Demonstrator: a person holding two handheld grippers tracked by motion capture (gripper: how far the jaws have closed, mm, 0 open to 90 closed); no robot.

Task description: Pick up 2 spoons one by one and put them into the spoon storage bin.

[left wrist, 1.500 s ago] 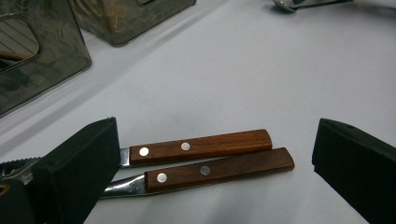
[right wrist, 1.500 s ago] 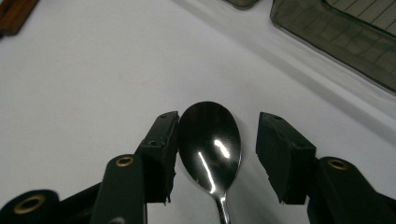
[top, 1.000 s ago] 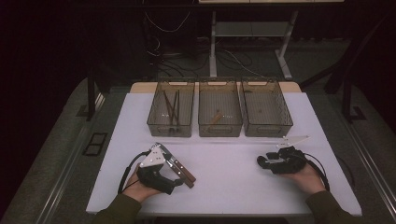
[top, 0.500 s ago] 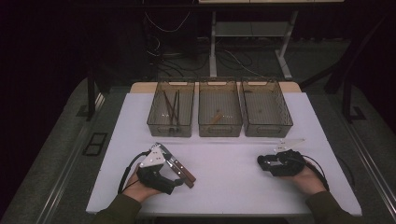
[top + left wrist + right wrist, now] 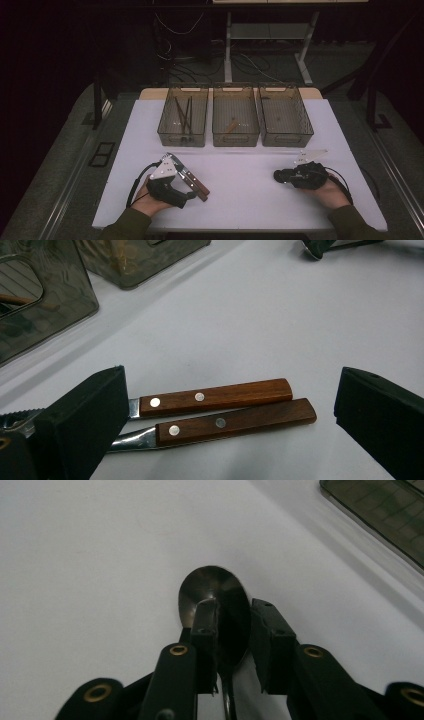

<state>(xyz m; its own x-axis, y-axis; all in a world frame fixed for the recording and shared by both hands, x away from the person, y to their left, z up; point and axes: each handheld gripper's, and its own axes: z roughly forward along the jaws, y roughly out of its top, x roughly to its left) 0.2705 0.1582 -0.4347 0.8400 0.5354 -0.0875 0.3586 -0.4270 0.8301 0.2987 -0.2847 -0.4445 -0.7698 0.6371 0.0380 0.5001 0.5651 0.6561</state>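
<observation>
A shiny metal spoon [image 5: 216, 611] lies on the white table [image 5: 250, 170], bracketed at its bowl by the right gripper [image 5: 234, 625], whose jaws have just been closing; a firm pinch cannot be told. Two wooden-handled knives [image 5: 225, 410] lie between the spread jaws of the left gripper [image 5: 227, 415]. Sorting into the three clear bins [image 5: 235, 140] is judged barely begun.

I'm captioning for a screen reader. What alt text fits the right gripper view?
The right gripper has just been closing its two black jaws around a dark metal spoon lying on the white table; the bowl pokes out beyond the jaw tips. A bin corner sits top right.
</observation>
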